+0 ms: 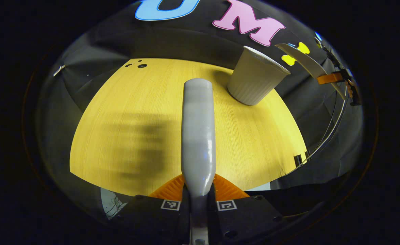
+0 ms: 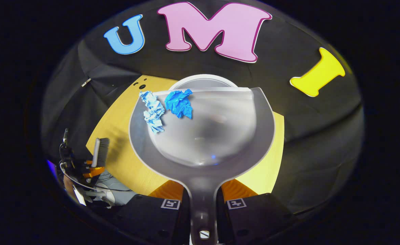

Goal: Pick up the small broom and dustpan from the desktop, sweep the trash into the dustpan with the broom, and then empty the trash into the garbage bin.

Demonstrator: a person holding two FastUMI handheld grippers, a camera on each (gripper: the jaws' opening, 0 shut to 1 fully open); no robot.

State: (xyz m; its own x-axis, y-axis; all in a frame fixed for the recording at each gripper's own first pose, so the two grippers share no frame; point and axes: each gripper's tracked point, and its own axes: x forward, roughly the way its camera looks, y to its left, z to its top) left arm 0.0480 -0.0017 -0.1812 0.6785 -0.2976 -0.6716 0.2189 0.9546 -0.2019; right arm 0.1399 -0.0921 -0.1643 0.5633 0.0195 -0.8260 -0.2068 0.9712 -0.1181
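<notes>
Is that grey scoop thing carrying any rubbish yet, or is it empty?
Carrying rubbish: two crumpled blue paper wads lie near the front lip of the grey plastic dustpan, above the pale ribbed bin.

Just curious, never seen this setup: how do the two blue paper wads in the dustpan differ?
The pale wad is whitish-blue and long, stretching down the dustpan wall; the bright wad is deep blue and compact. The pale wad lies left of the bright wad. Both are crumpled and sit near the dustpan's front lip.

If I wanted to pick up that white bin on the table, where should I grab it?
Grab the garbage bin at its top rim, coming down from above. It stands upright on the table, widens toward its open top, and its ribbed wall looks too wide to pinch across.
</notes>
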